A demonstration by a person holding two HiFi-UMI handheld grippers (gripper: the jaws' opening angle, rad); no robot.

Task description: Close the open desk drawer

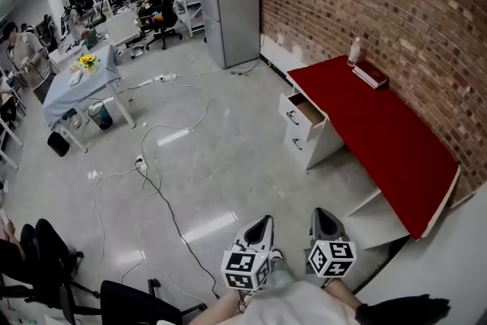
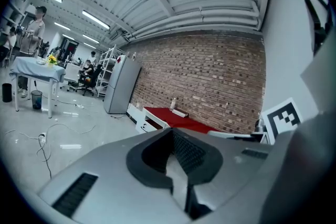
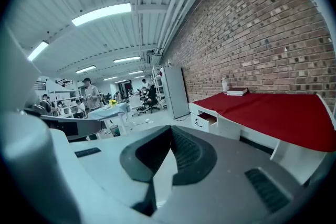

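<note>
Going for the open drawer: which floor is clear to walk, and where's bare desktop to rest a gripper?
The floor straight ahead to the open drawer is bare; cables run across it further left, toward the cloth-covered table. The red desktop is bare along nearly its whole length; only its far end holds a book and a bottle.

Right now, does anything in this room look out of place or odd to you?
Yes: the top drawer of the white cabinet under the red desk stands pulled out, its inside showing, while the lower drawer sits flush. Nothing looks spilled or broken.
</note>
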